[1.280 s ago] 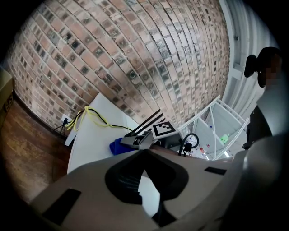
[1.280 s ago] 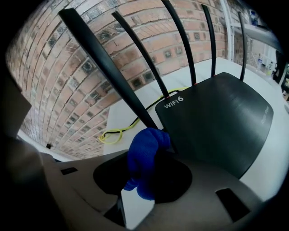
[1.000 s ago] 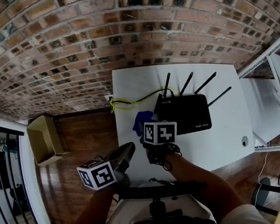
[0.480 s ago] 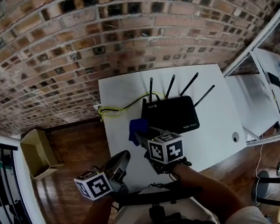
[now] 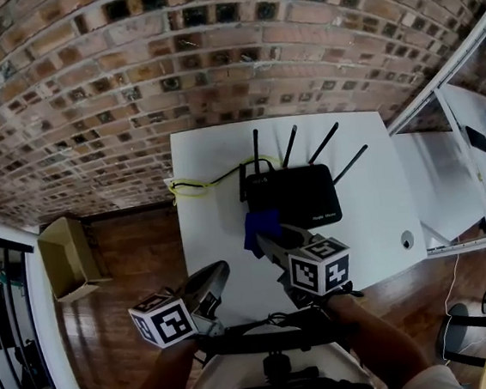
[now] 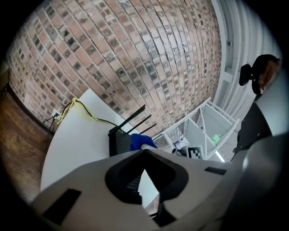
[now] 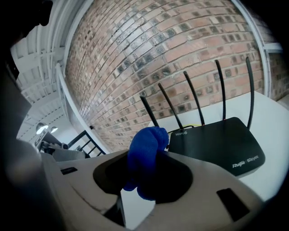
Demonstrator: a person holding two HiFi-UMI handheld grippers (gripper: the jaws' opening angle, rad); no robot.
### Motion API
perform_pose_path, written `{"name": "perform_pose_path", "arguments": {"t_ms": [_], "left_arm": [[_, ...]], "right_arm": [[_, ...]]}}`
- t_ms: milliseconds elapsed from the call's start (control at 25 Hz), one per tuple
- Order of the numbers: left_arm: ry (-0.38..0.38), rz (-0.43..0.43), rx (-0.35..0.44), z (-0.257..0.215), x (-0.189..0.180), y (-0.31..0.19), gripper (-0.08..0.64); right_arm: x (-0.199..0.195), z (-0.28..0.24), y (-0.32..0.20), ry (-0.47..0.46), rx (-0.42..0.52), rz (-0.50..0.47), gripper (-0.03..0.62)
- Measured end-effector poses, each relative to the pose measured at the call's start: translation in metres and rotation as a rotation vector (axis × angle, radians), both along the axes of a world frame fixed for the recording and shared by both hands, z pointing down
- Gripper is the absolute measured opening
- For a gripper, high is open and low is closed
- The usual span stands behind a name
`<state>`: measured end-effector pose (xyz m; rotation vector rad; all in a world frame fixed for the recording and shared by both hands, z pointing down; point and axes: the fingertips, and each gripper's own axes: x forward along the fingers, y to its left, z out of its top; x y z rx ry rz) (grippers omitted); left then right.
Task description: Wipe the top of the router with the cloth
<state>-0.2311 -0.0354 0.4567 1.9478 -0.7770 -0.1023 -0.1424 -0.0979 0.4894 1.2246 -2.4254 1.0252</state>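
Observation:
The black router (image 5: 297,197) with several antennas lies on the white table (image 5: 358,143), and in the right gripper view the router (image 7: 216,142) fills the right side. A bunched blue cloth (image 5: 260,229) hangs just left of the router's near corner, off the table. My right gripper (image 5: 263,237) is shut on it; the cloth (image 7: 146,162) sticks up between the jaws of that gripper (image 7: 149,149). My left gripper (image 5: 221,269) hovers at the table's near left edge, shut and holding nothing; the left gripper (image 6: 144,152) points toward the router (image 6: 118,140) and cloth (image 6: 141,142).
A yellow cable (image 5: 199,183) runs from the router's back over the table's left edge. A small round fitting (image 5: 406,239) sits near the right front corner. A cardboard box (image 5: 64,256) stands on the wooden floor at left. White shelving (image 5: 473,165) borders the right.
My right gripper has drawn back toward me and risen, carrying the blue cloth up beside the router's near left corner. The left gripper has shifted a little.

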Motion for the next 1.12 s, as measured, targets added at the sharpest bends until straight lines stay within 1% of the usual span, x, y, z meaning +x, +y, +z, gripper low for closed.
{"name": "perform_pose_path", "arguments": {"t_ms": [160, 280, 400, 520, 640, 720, 840, 960, 1120], "left_arm": [[-0.035, -0.009, 0.026, -0.007, 0.025, 0.009, 0.025], [-0.045, -0.016, 0.036, -0.013, 0.055, 0.016, 0.025], [-0.055, -0.001, 0.030, -0.019, 0.100, 0.027, 0.025], [-0.075, 0.018, 0.032, -0.024, 0.151, 0.035, 0.025], [-0.083, 0.058, 0.058, -0.026, 0.200, 0.044, 0.025], [-0.095, 0.076, 0.065, -0.028, 0.227, 0.049, 0.025], [-0.100, 0.095, 0.071, -0.031, 0.268, 0.056, 0.025], [-0.117, 0.096, 0.069, -0.026, 0.294, 0.064, 0.025], [-0.138, 0.077, 0.066, -0.023, 0.322, 0.074, 0.025]], "right_arm": [[0.050, -0.004, 0.015, 0.006, 0.020, 0.028, 0.140], [0.099, -0.002, 0.028, 0.002, 0.004, 0.064, 0.141], [0.159, -0.003, 0.041, -0.014, -0.007, 0.112, 0.141], [0.228, -0.002, 0.054, -0.006, -0.007, 0.172, 0.141], [0.294, 0.006, 0.070, -0.014, -0.016, 0.243, 0.141], [0.332, 0.012, 0.080, -0.026, -0.019, 0.291, 0.141], [0.385, 0.020, 0.091, -0.014, -0.016, 0.346, 0.146], [0.420, 0.031, 0.099, 0.009, -0.019, 0.366, 0.149], [0.452, 0.044, 0.107, 0.024, -0.037, 0.358, 0.149]]}}
